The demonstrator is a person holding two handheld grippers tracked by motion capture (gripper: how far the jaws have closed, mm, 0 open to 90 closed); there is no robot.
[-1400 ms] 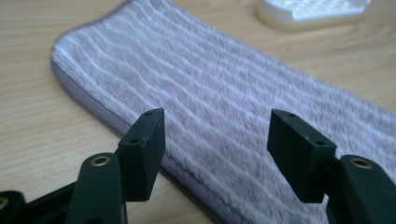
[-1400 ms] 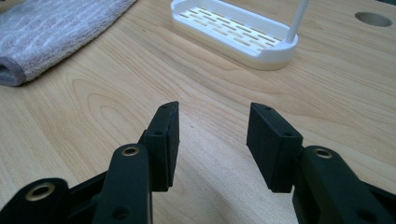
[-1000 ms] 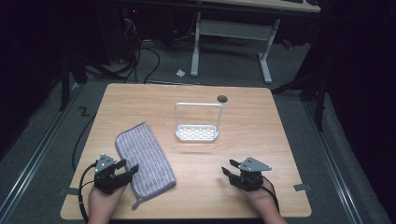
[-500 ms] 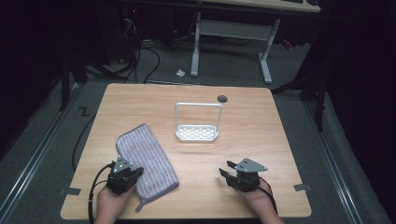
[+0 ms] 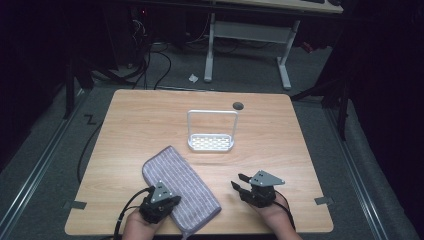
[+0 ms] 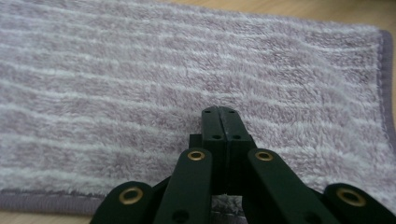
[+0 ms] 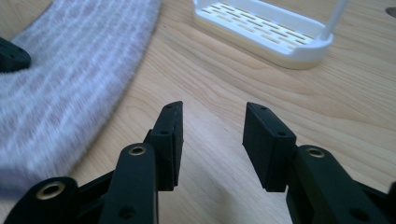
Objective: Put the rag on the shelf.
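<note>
A purple-grey striped towel (image 5: 186,181) lies flat on the wooden table (image 5: 145,125), near the front left. My left gripper (image 5: 170,200) sits over the towel's near end, its jaws pressed together on top of the pile (image 6: 140,70); the left gripper view shows the left gripper (image 6: 219,111) with no fabric visible between the tips. My right gripper (image 5: 240,182) hovers low over bare wood to the right of the towel, jaws apart. In the right gripper view the right gripper (image 7: 212,119) has nothing between its jaws, and the towel (image 7: 60,88) lies to its left.
A small white rack (image 5: 210,142) with a slotted base and a tall wire hoop stands at the table's centre, also ahead of the right gripper as the rack (image 7: 261,32). A dark round hole (image 5: 238,105) sits near the far edge. Cables lie on the floor behind.
My left gripper has moved right from beside the towel onto its near end, and its jaws have gone from open to shut. The right gripper has barely shifted.
</note>
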